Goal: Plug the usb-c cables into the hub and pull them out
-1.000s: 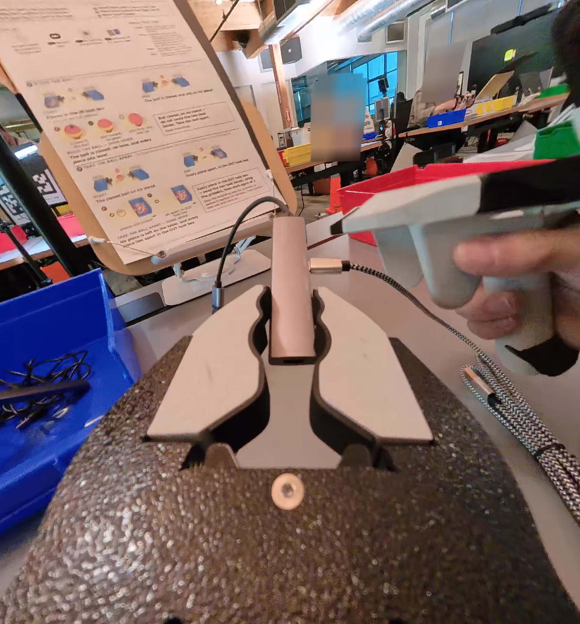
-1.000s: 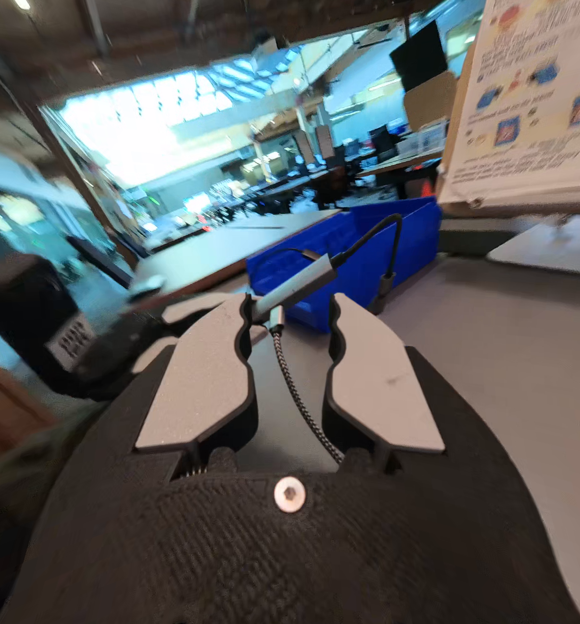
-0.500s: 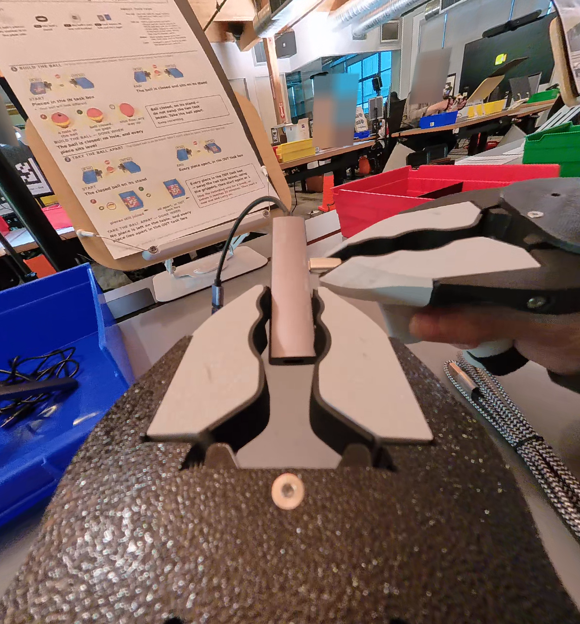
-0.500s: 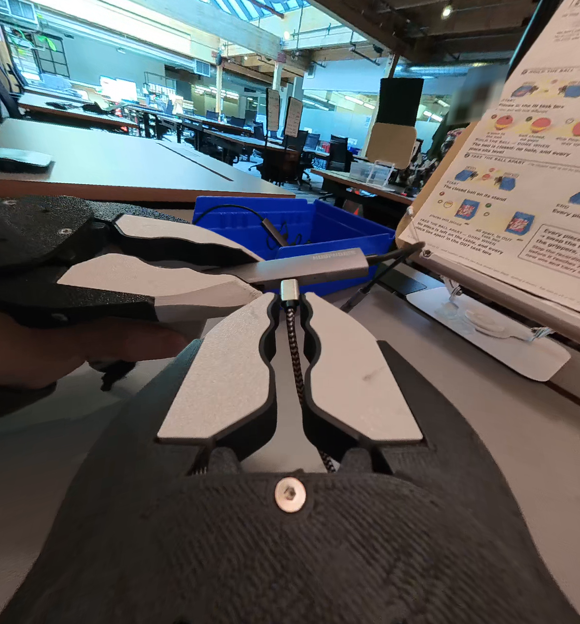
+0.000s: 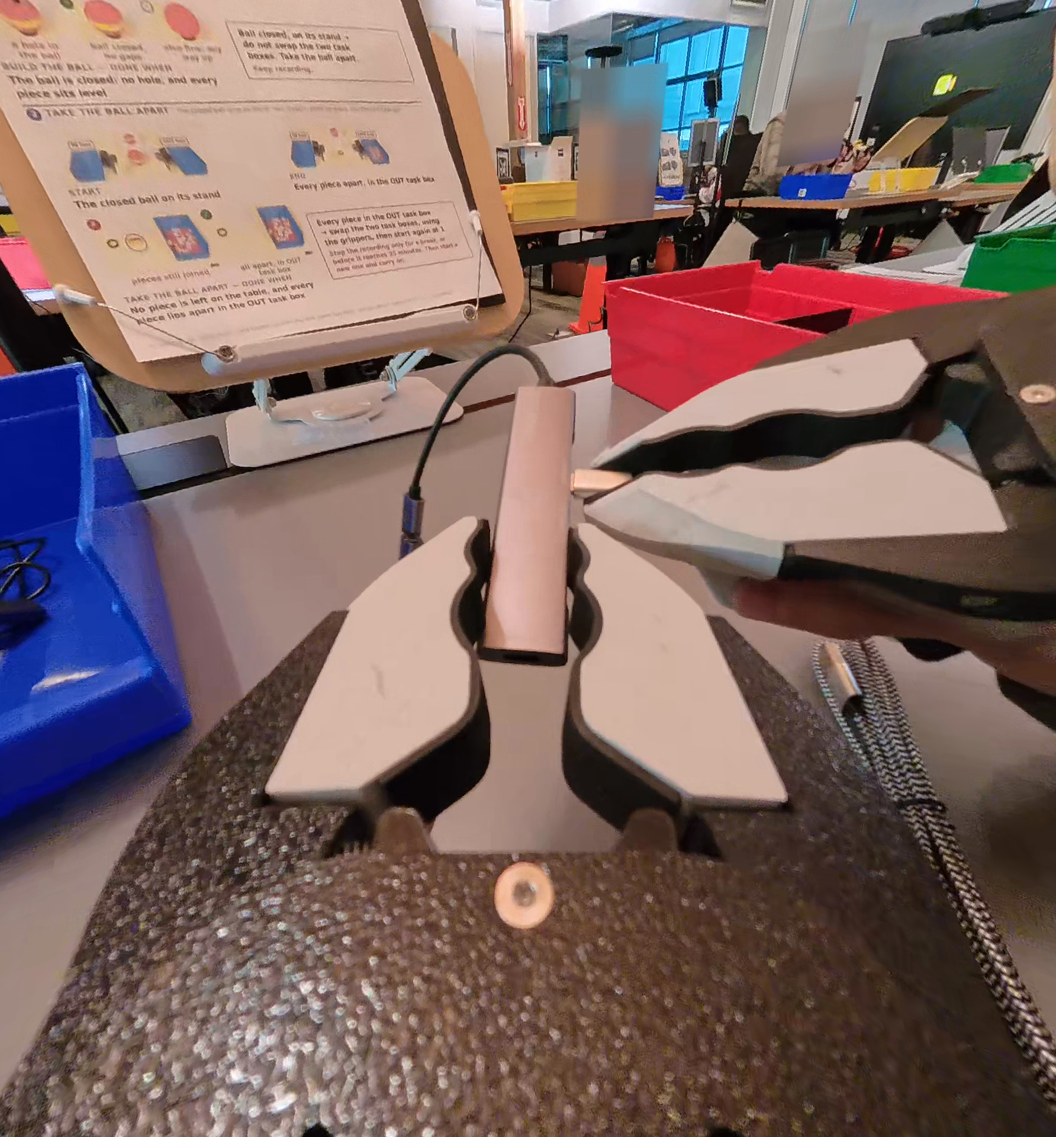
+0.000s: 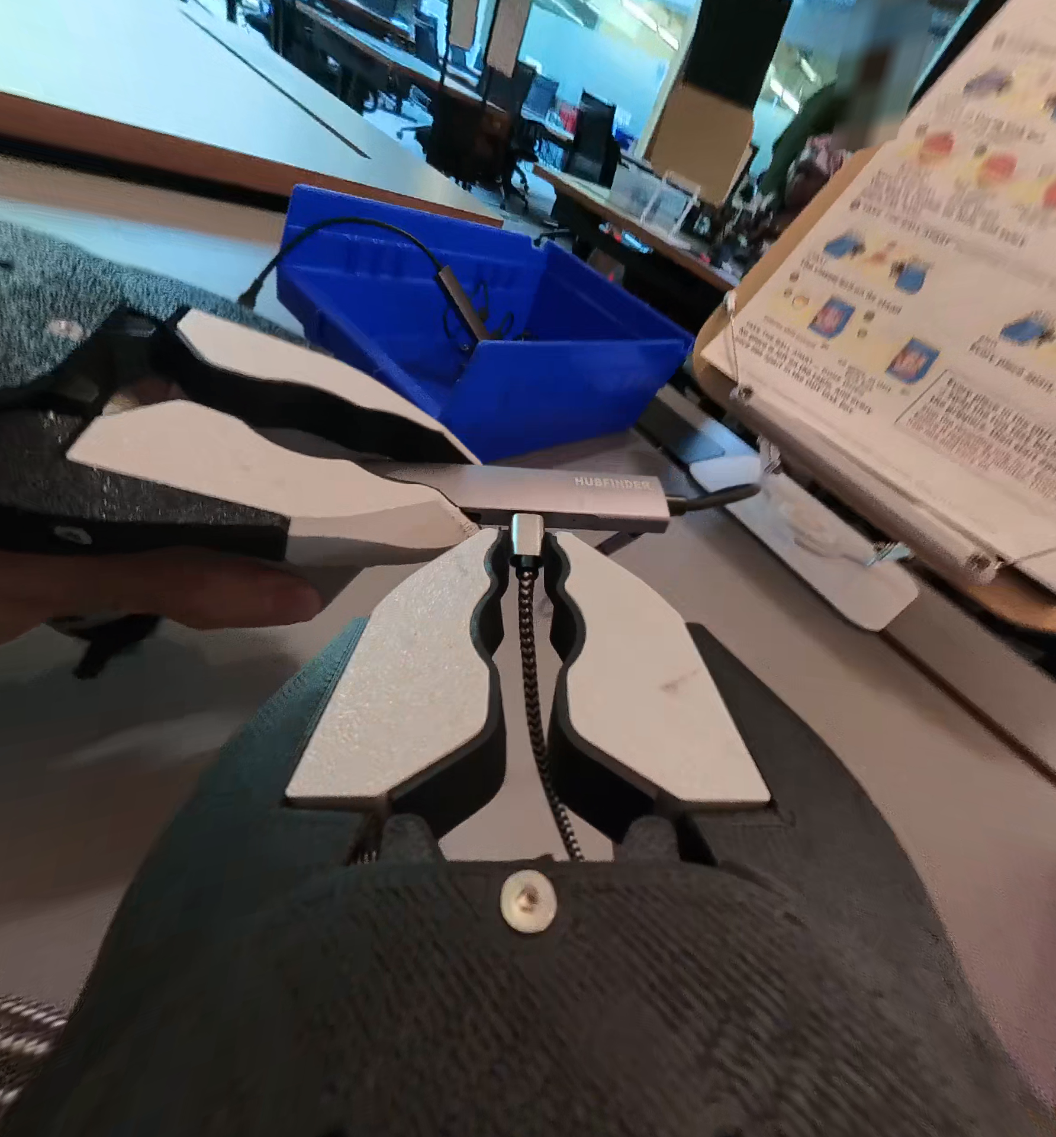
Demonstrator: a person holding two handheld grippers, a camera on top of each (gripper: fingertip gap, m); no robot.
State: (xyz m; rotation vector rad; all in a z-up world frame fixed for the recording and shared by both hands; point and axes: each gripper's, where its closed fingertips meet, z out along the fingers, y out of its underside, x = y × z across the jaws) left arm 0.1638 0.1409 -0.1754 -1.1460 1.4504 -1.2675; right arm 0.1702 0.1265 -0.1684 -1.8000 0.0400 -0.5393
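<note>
The right gripper (image 6: 525,547) has advanced, bringing the usb-c plug (image 6: 526,533) against the hub (image 5: 528,541) side port; insertion appears begun. Left gripper (image 5: 527,541) fingers clamp the hub; right fingers clamp the plug.
</note>
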